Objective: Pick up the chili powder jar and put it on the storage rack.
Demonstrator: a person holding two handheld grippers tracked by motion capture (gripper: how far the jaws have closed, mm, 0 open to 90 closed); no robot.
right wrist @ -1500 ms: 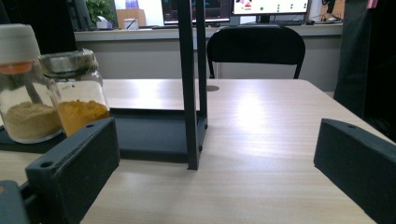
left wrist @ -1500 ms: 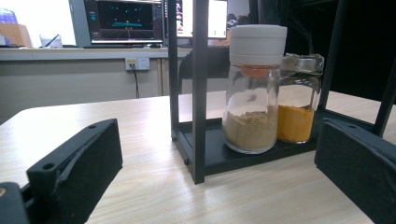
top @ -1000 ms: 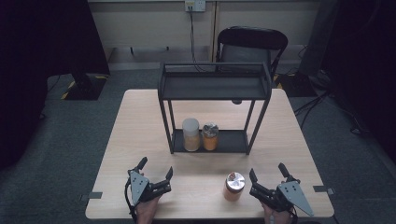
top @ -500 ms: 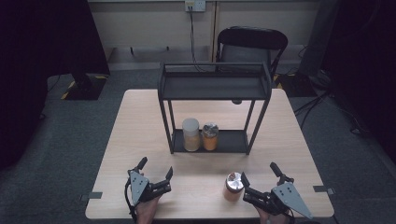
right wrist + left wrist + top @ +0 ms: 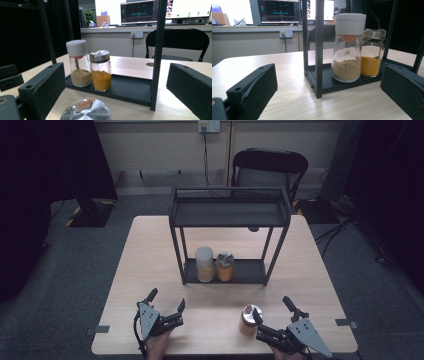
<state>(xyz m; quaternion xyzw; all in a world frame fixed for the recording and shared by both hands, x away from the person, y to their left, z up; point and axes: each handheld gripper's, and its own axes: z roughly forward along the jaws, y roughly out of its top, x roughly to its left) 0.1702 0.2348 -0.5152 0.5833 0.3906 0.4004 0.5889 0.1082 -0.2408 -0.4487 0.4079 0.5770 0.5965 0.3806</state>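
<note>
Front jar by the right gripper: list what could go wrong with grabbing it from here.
1. The right gripper is open with the front jar low between its jaws, seen in the right gripper view; closing high may pinch only the shiny lid and slip.
2. The jar stands near the table edge; a nudge could tip it off.
3. The rack post stands just ahead; lifting forward may clip it or the two jars inside.
</note>
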